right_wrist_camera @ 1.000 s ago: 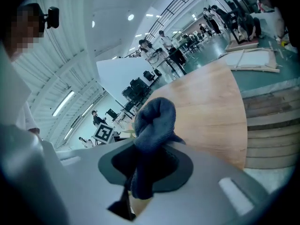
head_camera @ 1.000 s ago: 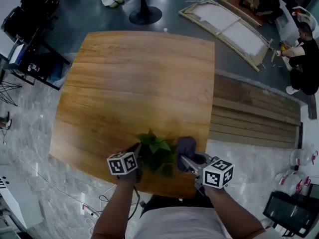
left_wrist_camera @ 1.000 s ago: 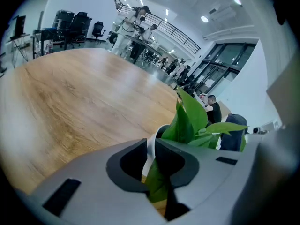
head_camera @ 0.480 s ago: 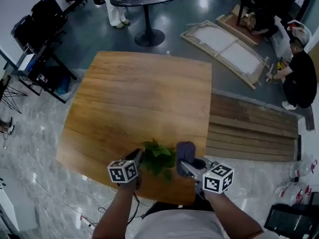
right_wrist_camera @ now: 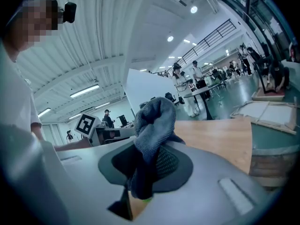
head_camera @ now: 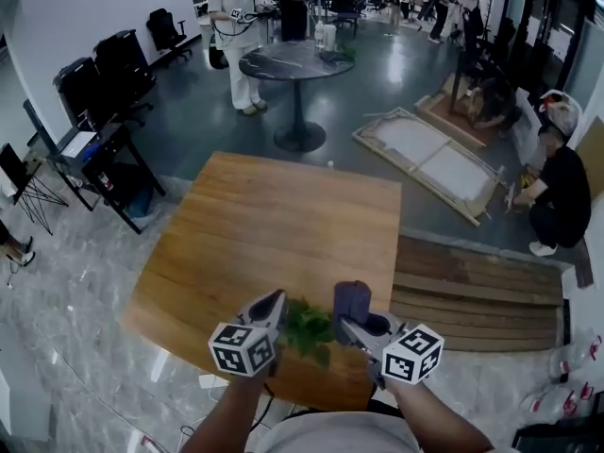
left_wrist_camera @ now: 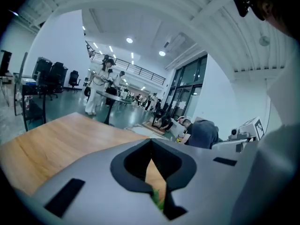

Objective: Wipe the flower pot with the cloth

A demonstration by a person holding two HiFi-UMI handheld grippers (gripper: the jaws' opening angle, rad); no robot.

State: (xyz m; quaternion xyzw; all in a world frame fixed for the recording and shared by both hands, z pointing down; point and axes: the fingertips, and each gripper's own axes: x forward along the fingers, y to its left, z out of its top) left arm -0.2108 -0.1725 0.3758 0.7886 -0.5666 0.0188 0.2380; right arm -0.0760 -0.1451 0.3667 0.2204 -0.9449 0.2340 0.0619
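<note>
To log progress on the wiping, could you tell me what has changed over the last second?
Mainly the head view tipped upward, showing more of the room. The right gripper still clamps the cloth beside the plant, and the left gripper stays on its other side, both near the table edge.

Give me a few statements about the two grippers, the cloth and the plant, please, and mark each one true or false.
1. The right gripper is clamped on a grey cloth. True.
2. The plant stands at the far edge of the wooden table. False: it stands at the near edge, between the two grippers.
3. The left gripper has its jaws spread wide. False: its jaw tips meet, with nothing between them.
4. A round dark table stands beyond the wooden one. True.
</note>
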